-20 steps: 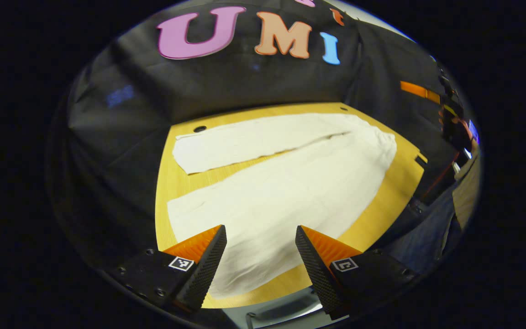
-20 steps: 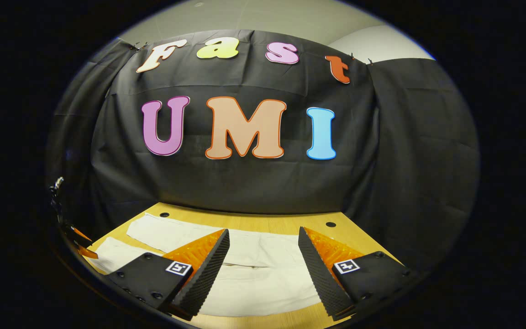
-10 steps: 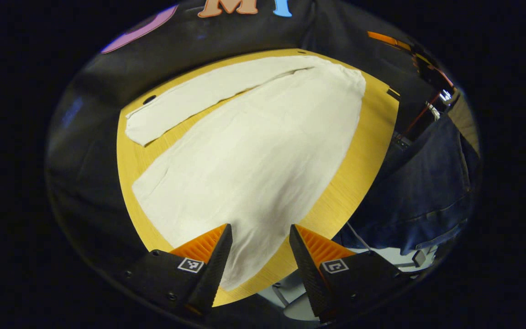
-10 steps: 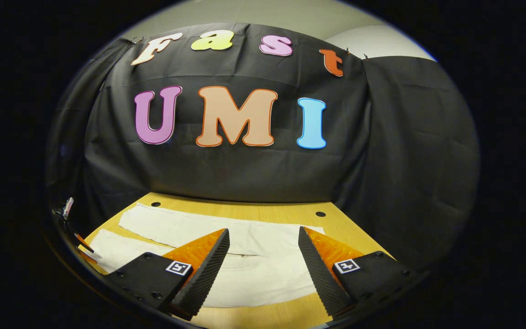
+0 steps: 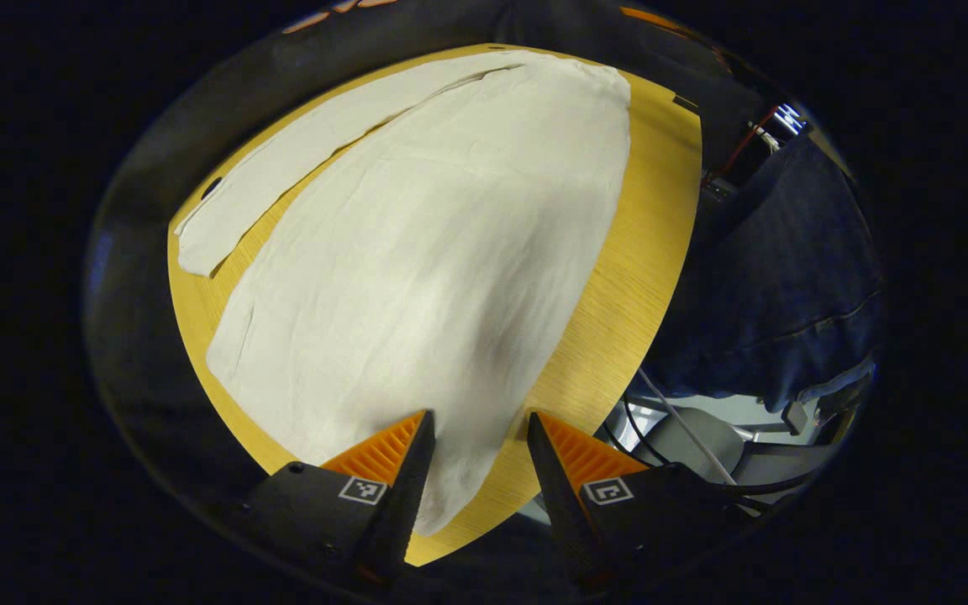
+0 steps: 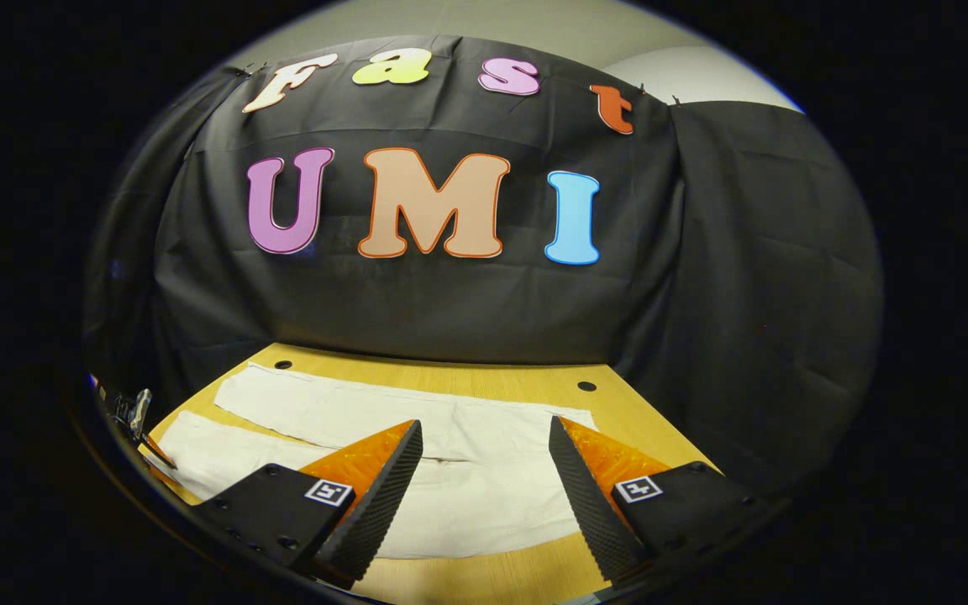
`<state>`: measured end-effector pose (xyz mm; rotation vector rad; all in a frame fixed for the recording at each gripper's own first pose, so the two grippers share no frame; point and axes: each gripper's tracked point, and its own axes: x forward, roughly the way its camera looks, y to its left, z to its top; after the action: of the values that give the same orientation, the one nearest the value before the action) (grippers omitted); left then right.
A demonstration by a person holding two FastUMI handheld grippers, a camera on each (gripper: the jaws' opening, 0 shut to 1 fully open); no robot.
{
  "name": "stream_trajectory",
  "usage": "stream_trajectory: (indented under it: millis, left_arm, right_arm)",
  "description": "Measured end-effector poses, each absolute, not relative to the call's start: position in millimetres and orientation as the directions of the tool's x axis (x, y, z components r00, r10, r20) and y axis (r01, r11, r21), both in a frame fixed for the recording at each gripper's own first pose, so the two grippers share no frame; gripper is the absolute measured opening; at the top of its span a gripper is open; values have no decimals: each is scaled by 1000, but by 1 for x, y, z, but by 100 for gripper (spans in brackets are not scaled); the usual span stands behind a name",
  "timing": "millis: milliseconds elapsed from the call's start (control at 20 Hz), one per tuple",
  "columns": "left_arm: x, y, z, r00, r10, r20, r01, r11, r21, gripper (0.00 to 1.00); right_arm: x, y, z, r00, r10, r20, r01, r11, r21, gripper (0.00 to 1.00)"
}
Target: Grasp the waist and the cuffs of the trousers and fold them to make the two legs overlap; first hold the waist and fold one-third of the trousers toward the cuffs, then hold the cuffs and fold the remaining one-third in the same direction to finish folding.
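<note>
The trousers (image 5: 434, 252) lie flat along the table (image 5: 618, 311), legs still apart. The left gripper (image 5: 474, 449) hangs spread over the near leg's cuff at the table's near edge; the right gripper (image 6: 484, 470), also spread, hovers above the waist end, so each hand is nearer its own end.

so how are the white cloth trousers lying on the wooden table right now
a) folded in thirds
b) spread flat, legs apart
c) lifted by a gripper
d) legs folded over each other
b: the white cloth trousers lie flat on the wooden table, a strip of wood showing between the legs, both grippers open.
</note>
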<state>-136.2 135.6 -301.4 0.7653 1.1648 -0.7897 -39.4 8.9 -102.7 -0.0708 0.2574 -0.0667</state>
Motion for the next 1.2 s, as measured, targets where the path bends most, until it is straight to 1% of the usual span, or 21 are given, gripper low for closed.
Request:
stream_trajectory:
  millis: [50, 100, 150, 200, 300, 350, 450, 500, 550, 600, 650, 700, 750, 850, 1000, 1200]
  left_arm:
    - [-136, 135, -301, 201, -132, -971, 855, 508, 108, 70]
    - [-138, 136, -302, 190, -121, -974, 857, 504, 105, 67]
    - [-138, 134, -302, 185, -118, -976, 861, 498, 103, 72]
    - [-138, 135, -302, 176, -104, -979, 867, 488, 104, 72]
    - [-138, 136, -302, 165, -83, -983, 876, 471, 107, 68]
    - [-137, 135, -303, 158, -73, -985, 880, 463, 107, 63]
    - [-134, 138, -301, 156, -59, -986, 881, 460, 112, 53]
    - [-133, 137, -301, 159, -52, -986, 875, 469, 116, 42]
    - [-133, 138, -299, 164, -41, -986, 874, 470, 126, 36]
    - [-132, 138, -299, 168, -34, -985, 876, 463, 133, 22]
    - [-129, 138, -298, 172, -16, -985, 881, 450, 147, 16]
    - [-128, 138, -298, 172, -3, -985, 883, 444, 153, 4]
    - [-128, 136, -299, 174, 5, -985, 886, 435, 159, 1]
    - [-128, 136, -300, 175, 5, -985, 895, 416, 161, 0]
    - [-128, 137, -300, 176, -1, -984, 883, 442, 157, 0]
    - [-127, 136, -301, 171, -1, -985, 880, 450, 152, 0]
  right_arm:
    - [-39, 10, -104, 964, -71, -258, 52, 995, -81, 97]
    - [-40, 9, -107, 962, -68, -265, 47, 995, -84, 97]
    - [-41, 9, -111, 961, -64, -270, 43, 995, -85, 98]
    - [-41, 8, -113, 959, -57, -277, 35, 996, -82, 98]
    - [-39, 12, -117, 956, -38, -292, 15, 997, -81, 98]
    - [-39, 11, -121, 954, -29, -298, 4, 996, -85, 97]
    - [-36, 12, -125, 951, -8, -310, -22, 995, -95, 97]
    - [-35, 12, -127, 948, 3, -317, -36, 994, -100, 98]
    - [-34, 14, -130, 946, 18, -325, -54, 993, -103, 98]
    - [-31, 16, -133, 943, 35, -330, -74, 991, -107, 97]
    - [-28, 18, -136, 939, 56, -339, -98, 989, -108, 98]
    - [-26, 21, -140, 931, 79, -357, -124, 987, -106, 97]
    - [-24, 24, -144, 923, 106, -370, -153, 983, -101, 98]
    - [-24, 30, -156, 902, 160, -400, -213, 973, -91, 98]
    - [-20, 35, -176, 855, 241, -459, -313, 946, -87, 98]
    - [-18, 19, -214, 759, 314, -571, -464, 876, -134, 98]
